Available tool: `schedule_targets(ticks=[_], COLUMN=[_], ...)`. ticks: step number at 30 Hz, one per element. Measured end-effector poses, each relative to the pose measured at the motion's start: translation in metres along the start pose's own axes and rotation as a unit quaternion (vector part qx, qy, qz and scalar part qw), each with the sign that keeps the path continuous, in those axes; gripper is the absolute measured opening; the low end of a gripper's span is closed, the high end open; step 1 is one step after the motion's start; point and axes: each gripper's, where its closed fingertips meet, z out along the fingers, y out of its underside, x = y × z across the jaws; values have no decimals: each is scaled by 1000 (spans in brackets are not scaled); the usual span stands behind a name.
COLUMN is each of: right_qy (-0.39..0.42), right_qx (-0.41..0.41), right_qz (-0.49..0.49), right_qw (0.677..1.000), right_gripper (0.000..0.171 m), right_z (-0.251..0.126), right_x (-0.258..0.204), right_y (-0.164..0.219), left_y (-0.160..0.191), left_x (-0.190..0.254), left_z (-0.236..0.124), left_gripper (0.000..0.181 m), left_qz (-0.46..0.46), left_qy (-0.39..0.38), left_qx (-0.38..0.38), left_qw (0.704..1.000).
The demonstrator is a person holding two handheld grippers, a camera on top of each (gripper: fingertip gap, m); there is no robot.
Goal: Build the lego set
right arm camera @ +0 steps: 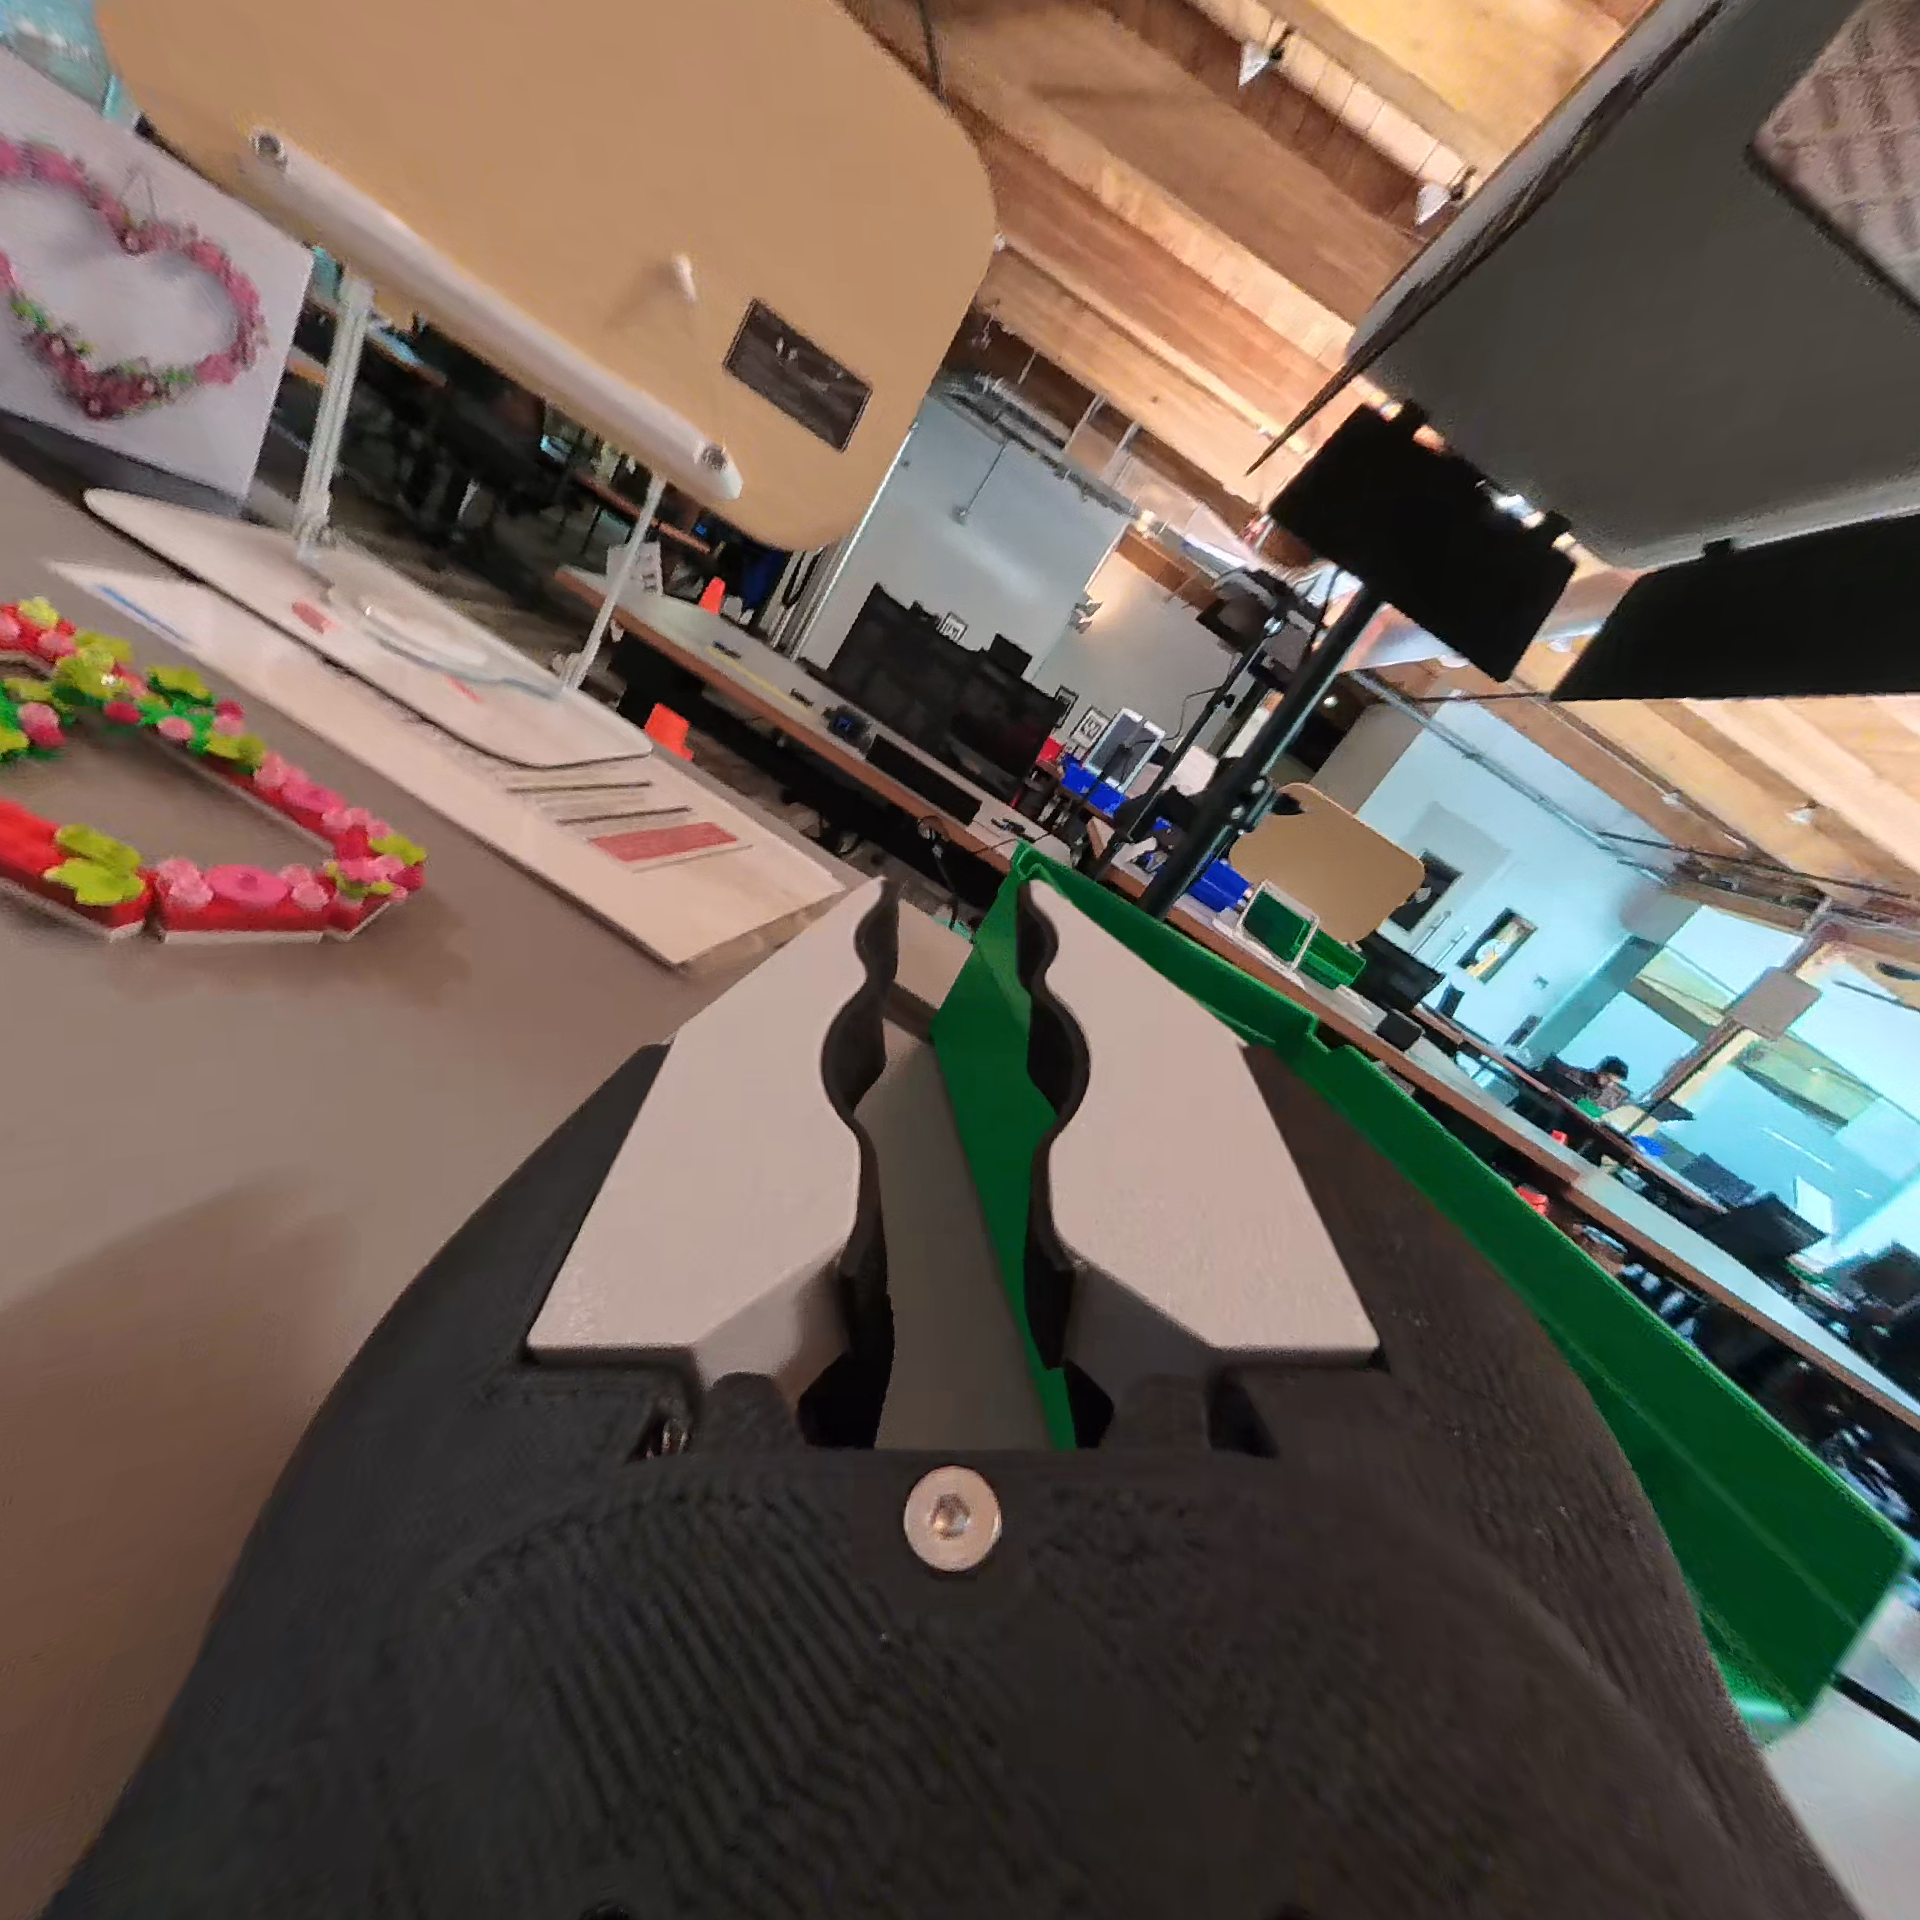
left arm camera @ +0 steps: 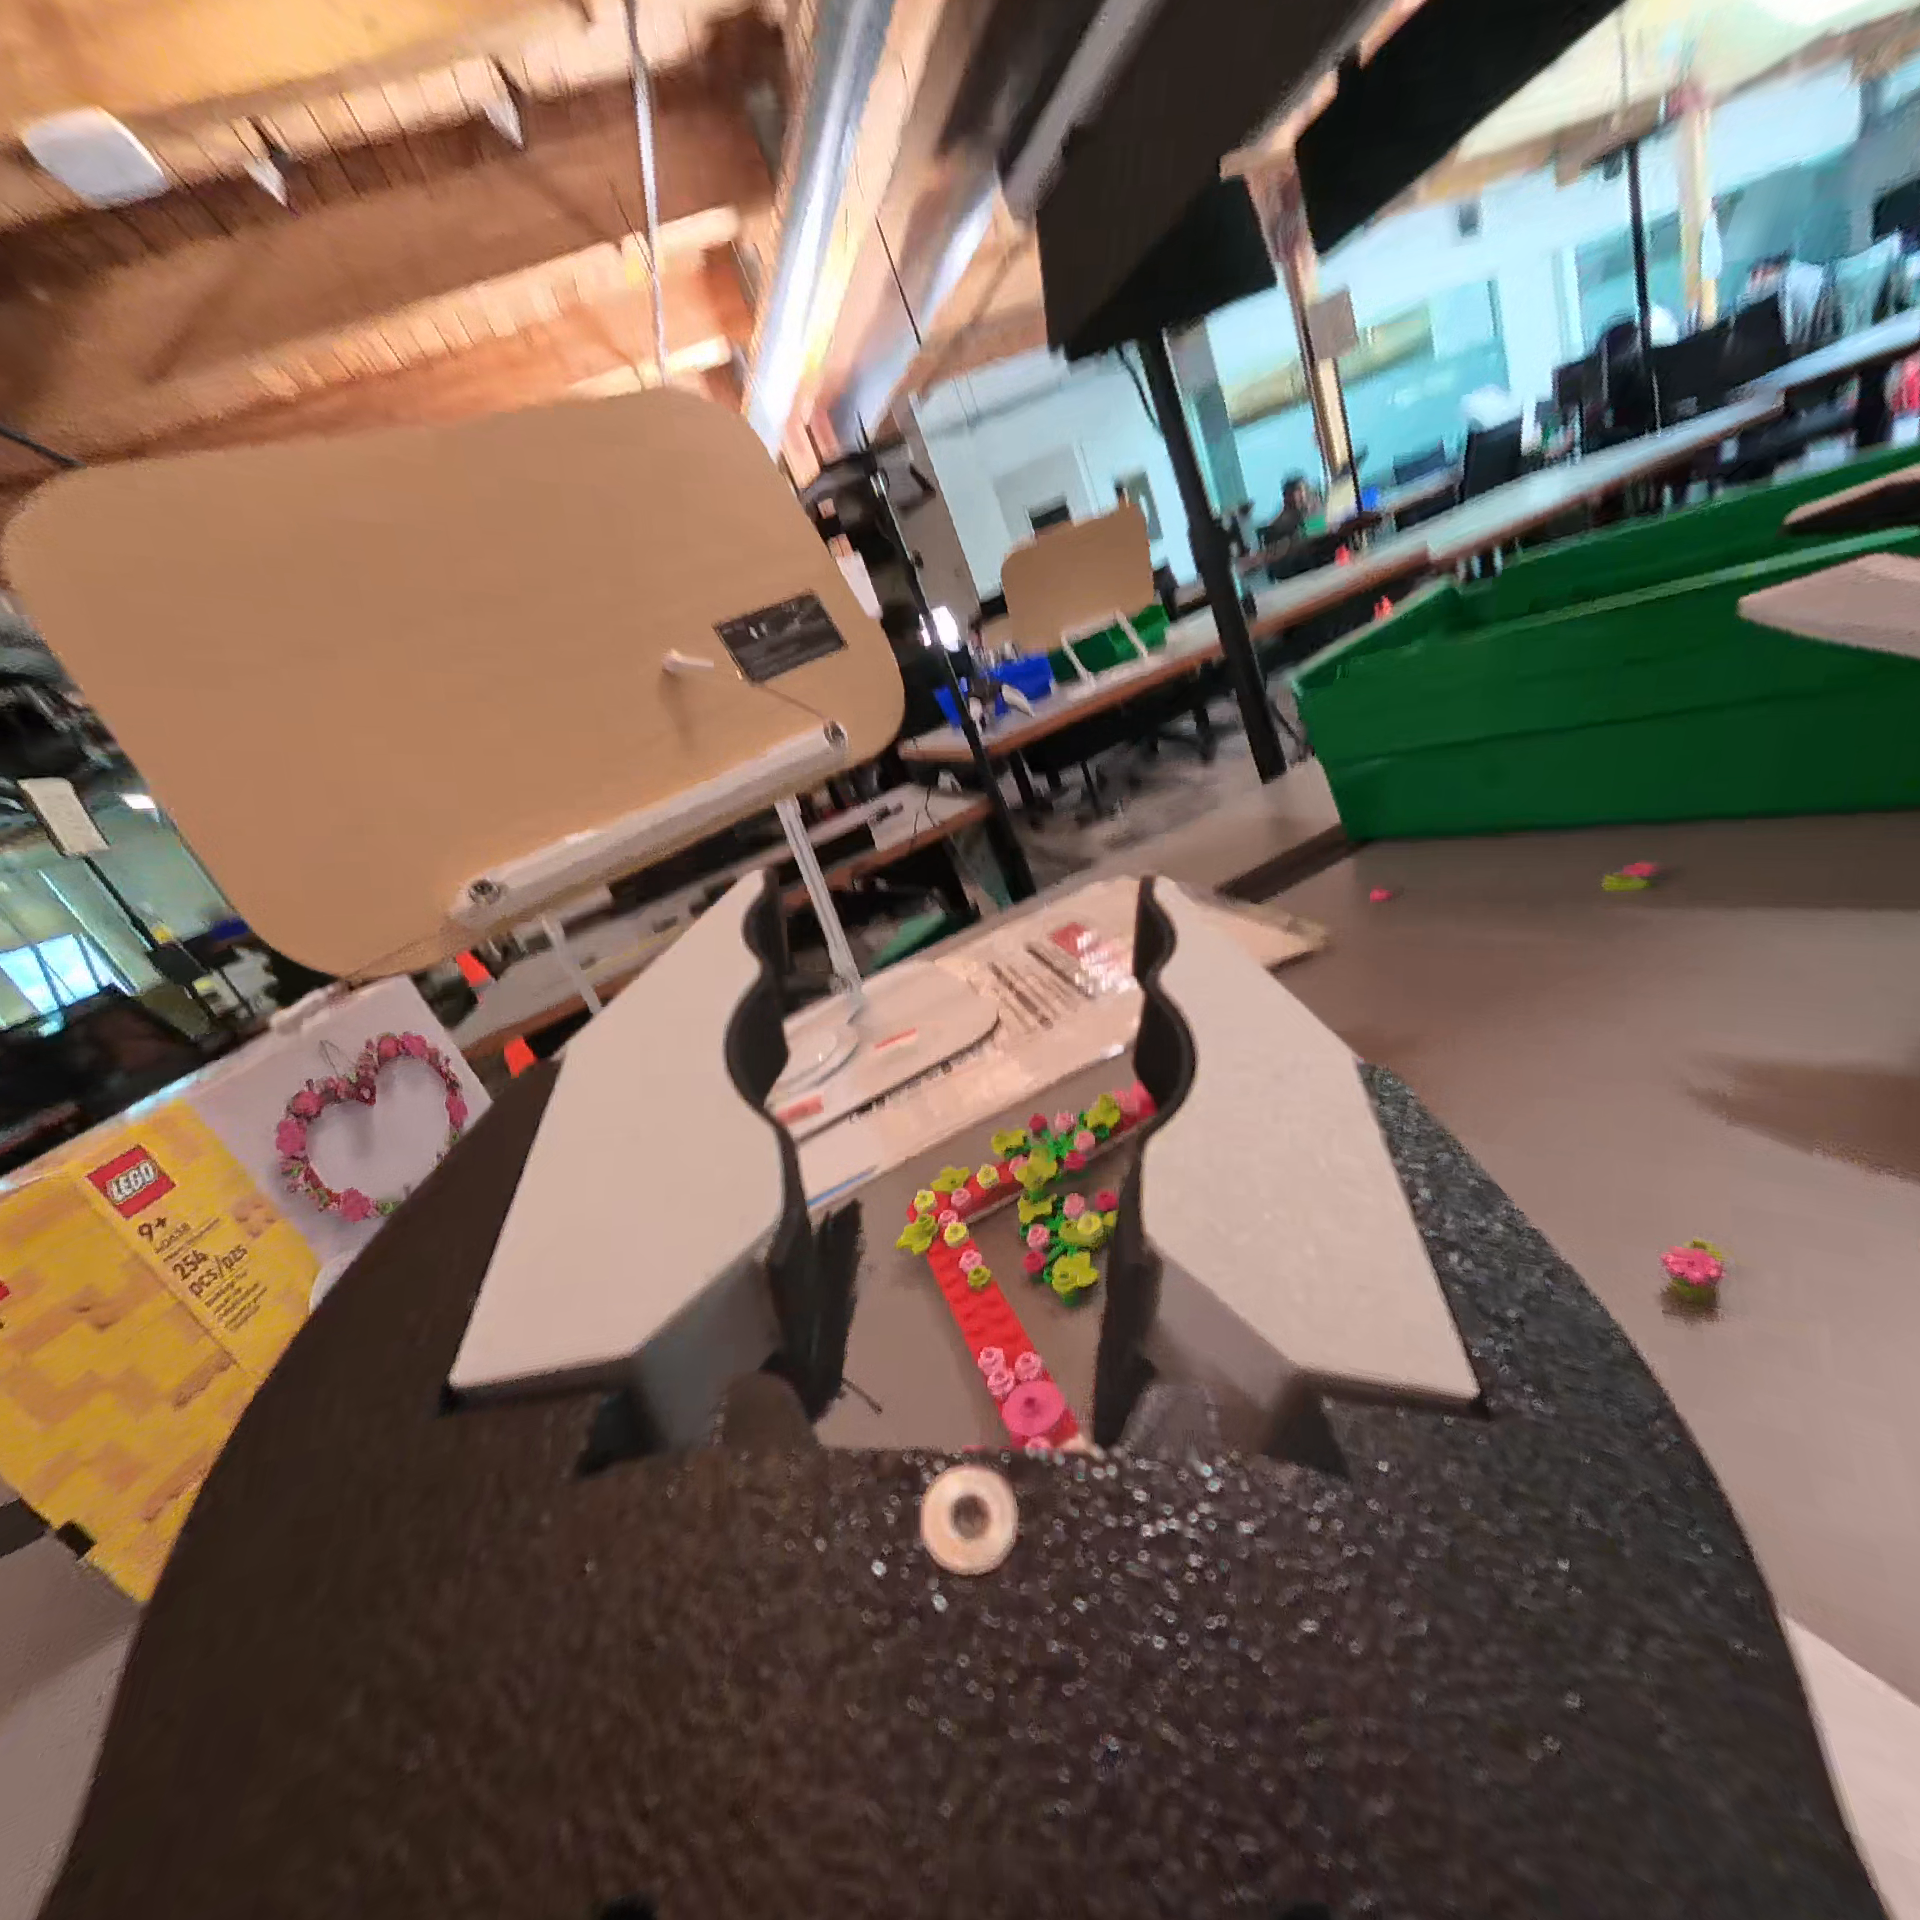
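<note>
The Lego build [left arm camera: 997, 1257] is a red heart-shaped frame with pink, lime and green flowers. It lies flat on the grey table [left arm camera: 1558, 1091]. My left gripper [left arm camera: 956, 894] is open and empty; it hovers low over the table, and the build shows through the wide gap between its fingers. The build also shows at the left edge of the right wrist view [right arm camera: 239, 883]. My right gripper [right arm camera: 956, 899] is open with a narrower gap and empty, off to the right of the build. It points at the corner of a green bin [right arm camera: 1455, 1247].
Loose flower pieces [left arm camera: 1694, 1268] [left arm camera: 1626, 878] lie on the table to the right. The yellow Lego box [left arm camera: 135, 1309] stands at the left. A tan panel on a white stand [left arm camera: 416, 675] and an instruction sheet [right arm camera: 665, 842] sit behind the build. The green bin [left arm camera: 1610, 717] stands at the right.
</note>
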Motion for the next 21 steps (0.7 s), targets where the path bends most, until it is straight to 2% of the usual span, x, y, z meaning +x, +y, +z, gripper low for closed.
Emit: schedule_targets(ticks=[4, 7, 10, 13, 21], right_qy=[29, -30, -57, -76, -77], right_qx=[13, 42, 55, 61, 44], right_qz=[50, 23, 23, 4, -5], right_qw=[998, 998, 997, 995, 996], right_gripper=[26, 26, 25, 22, 19], right_z=[3, 4, 1, -1, -8], right_x=[11, -10, -21, -31, -26], right_y=[-2, -12, -20, -24, -13], left_y=[-12, -6, -6, 8, 0], left_x=[17, 21, 22, 25, 14], left_z=[-6, -14, -16, -14, -22], left_gripper=[62, 54, 49, 54, 47], left_qz=[24, 18, -40, -88, -117], left_qy=[33, 39, 48, 64, 55], left_qx=[50, 51, 60, 23, 57], left_qw=[998, 998, 996, 994, 990])
